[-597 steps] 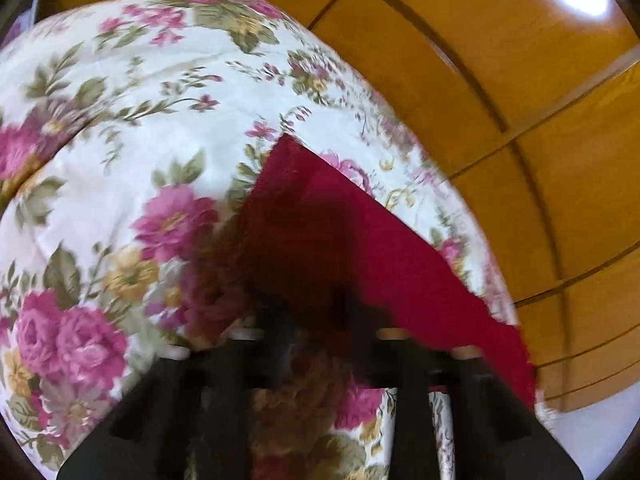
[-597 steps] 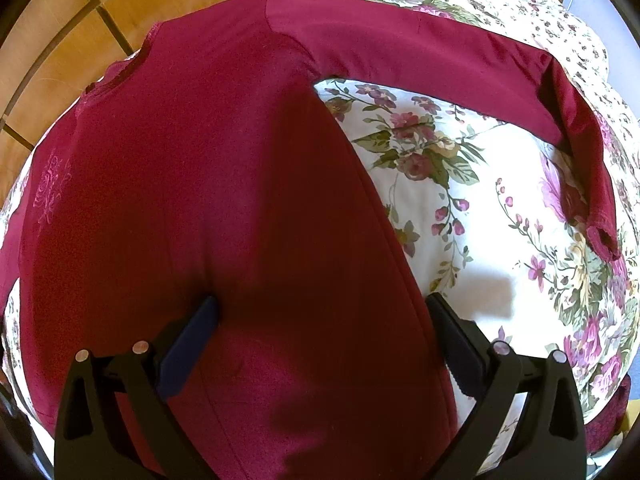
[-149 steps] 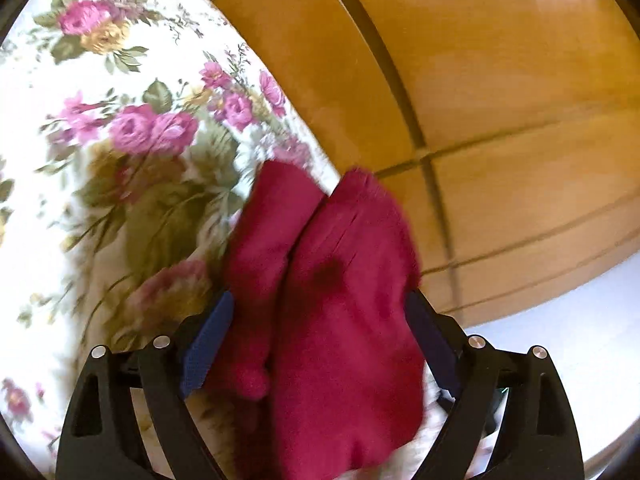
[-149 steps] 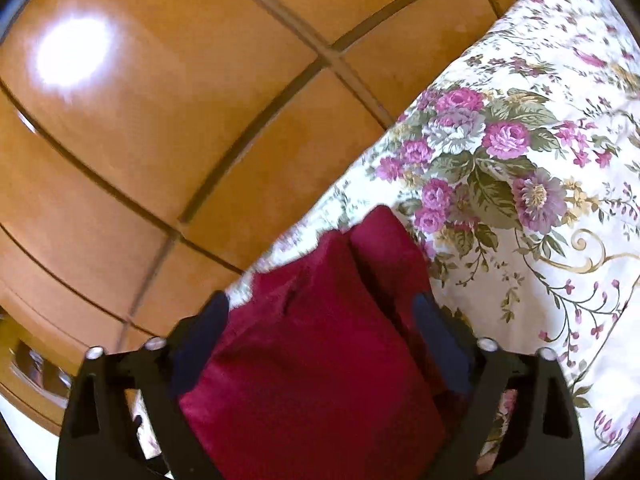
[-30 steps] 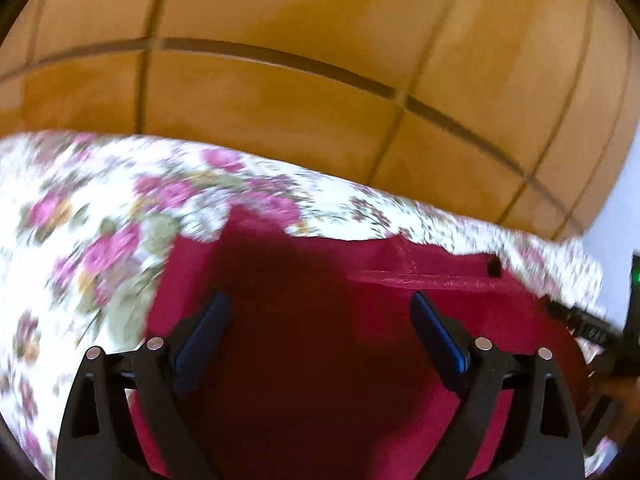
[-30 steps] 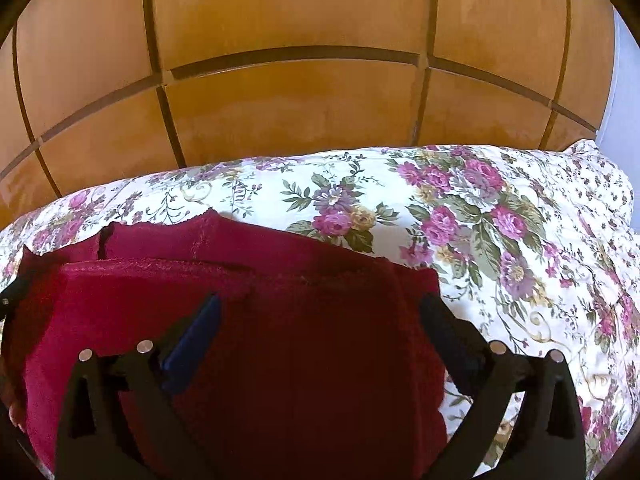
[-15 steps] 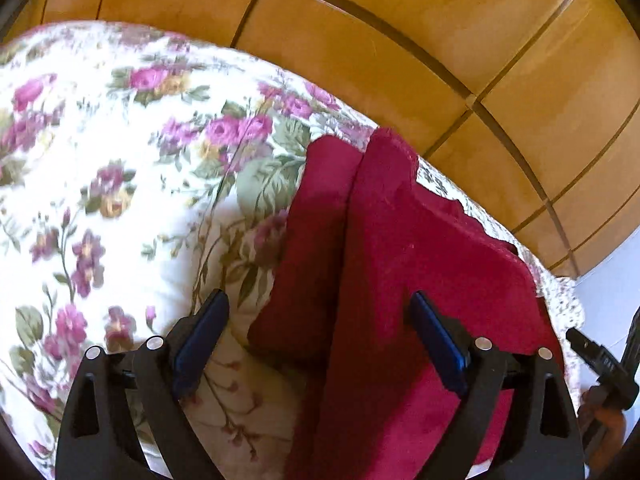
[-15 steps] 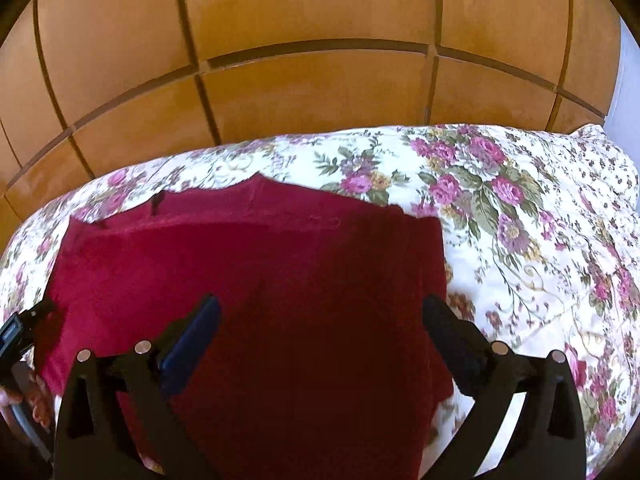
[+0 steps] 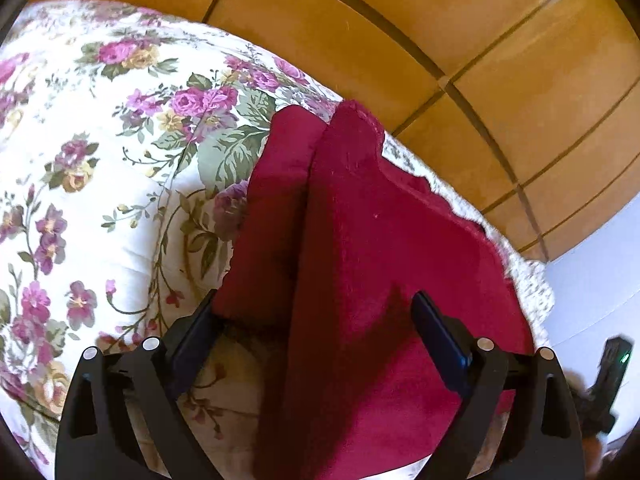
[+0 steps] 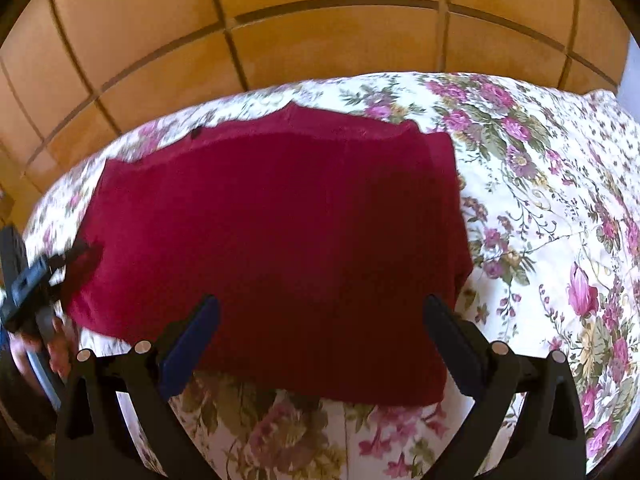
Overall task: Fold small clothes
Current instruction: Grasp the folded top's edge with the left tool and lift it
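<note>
The red garment (image 10: 276, 248) lay folded into a roughly rectangular stack on the floral bedspread (image 10: 560, 208). In the right wrist view it occupied the centre of the frame, its far edge toward the upper part of the picture and its near edge just above the claw fingers. Beyond the bedspread, orange-brown tiled flooring (image 10: 320, 20) filled the upper part of the frame.

The right claw (image 10: 316, 332) was spread wide and gripped nothing. Both blue-padded fingers (image 10: 188, 340) appeared at the lower edge of the frame over the near edge of the garment. Whether the pads touched the cloth cannot be determined.

In the left wrist view, the garment (image 9: 380, 280) ran from the lower centre toward the upper centre of the frame. Two layers were visible: a narrower layer on the left and a broader upper layer on the right, with a crease between them. The floral bedspread (image 9: 100, 200) covered the left half of the frame, and the tiled flooring (image 9: 480, 60) filled the upper right.

The left claw (image 9: 320, 332) was likewise released, with its fingers well apart. The left finger (image 9: 196, 340) sat at the left edge of the garment and the right finger (image 9: 440, 336) lay over the broad layer. No cloth was pinched between them.

The left claw and the hand holding it also appeared at the left edge of the right wrist view, beside the garment.
</note>
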Action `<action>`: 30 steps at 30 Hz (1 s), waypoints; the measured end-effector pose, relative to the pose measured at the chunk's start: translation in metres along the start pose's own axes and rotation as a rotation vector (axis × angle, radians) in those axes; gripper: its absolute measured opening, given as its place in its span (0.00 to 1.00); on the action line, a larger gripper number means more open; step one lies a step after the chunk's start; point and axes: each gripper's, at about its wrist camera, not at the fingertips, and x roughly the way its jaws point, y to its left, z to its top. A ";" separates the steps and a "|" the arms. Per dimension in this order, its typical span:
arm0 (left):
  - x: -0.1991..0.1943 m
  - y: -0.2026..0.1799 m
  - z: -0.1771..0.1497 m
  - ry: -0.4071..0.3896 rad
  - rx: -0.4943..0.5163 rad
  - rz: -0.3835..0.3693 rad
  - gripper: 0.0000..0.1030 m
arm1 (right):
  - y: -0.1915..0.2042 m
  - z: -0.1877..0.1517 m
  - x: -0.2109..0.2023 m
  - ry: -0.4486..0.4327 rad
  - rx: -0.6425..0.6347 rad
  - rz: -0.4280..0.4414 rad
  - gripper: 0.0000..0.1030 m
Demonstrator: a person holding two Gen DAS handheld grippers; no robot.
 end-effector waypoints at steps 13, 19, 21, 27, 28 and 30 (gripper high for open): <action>-0.007 -0.004 -0.003 -0.020 0.025 0.010 0.72 | 0.030 -0.023 0.047 0.100 -0.161 -0.107 0.98; -0.017 -0.010 -0.006 -0.119 0.084 0.052 0.68 | 0.029 -0.020 0.048 0.107 -0.156 -0.105 0.98; -0.020 -0.016 -0.008 -0.149 0.122 0.057 0.68 | 0.028 -0.020 0.048 0.107 -0.155 -0.105 0.98; 0.008 -0.005 0.002 -0.024 0.018 0.013 0.68 | 0.030 -0.018 0.046 0.117 -0.150 -0.102 0.98; 0.014 -0.001 0.003 0.005 -0.018 -0.006 0.68 | 0.030 -0.018 0.046 0.118 -0.151 -0.102 0.98; 0.019 -0.002 0.006 0.017 -0.026 -0.019 0.68 | 0.030 -0.016 0.047 0.121 -0.148 -0.101 0.98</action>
